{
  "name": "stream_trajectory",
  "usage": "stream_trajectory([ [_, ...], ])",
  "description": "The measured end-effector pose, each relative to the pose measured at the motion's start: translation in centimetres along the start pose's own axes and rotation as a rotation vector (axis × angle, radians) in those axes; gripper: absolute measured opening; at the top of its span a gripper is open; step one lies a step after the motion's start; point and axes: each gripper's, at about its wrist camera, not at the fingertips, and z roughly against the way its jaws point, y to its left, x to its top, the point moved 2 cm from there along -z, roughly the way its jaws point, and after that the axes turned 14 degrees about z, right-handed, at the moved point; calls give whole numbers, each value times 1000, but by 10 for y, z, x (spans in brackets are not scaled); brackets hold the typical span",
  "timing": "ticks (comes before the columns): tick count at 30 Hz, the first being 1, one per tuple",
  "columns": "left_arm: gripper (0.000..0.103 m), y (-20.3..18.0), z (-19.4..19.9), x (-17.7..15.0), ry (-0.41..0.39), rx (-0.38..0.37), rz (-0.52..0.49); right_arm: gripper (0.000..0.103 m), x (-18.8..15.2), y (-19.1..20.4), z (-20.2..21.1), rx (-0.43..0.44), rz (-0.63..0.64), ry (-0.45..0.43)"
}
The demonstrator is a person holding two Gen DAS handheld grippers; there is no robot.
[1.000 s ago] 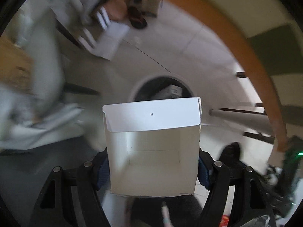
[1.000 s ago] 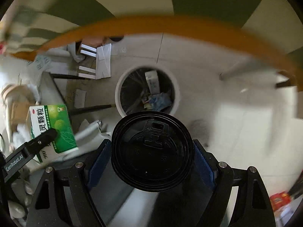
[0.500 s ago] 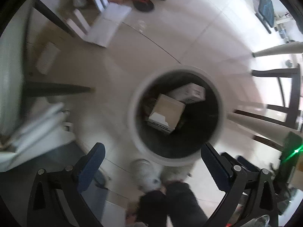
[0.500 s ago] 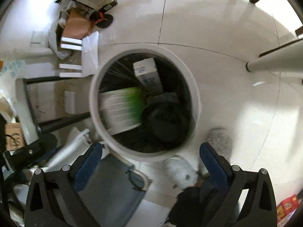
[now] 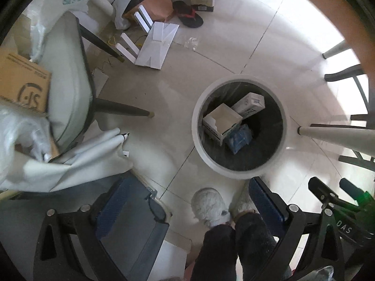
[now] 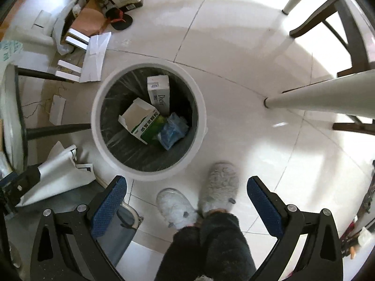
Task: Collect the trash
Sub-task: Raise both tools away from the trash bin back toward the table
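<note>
pale floor tiles spread under a white bin [image 6: 150, 172] by a table leg [image 6: 323, 98]. a second ago the left gripper [image 5: 187, 201] held a green box [image 6: 145, 126] and the right gripper [image 6: 187, 201] a black lid; now both gape wide and empty above the bin, the box lying inside, the lid unseen. that load seems delivered; more trash may wait

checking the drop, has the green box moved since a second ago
Yes. The green box was beside the bin's left, outside it; now it lies inside the bin, against the white box. The right gripper is open.
</note>
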Motion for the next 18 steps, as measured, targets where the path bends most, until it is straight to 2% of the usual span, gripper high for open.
stream_trajectory([
  [9,103,7,74,-30,-24,-28,-2,103,-22,6,94,-30,41,-45],
  [18,103,14,166,-59,-46,-74,-13,103,-49,16,200,-14,53,-92],
])
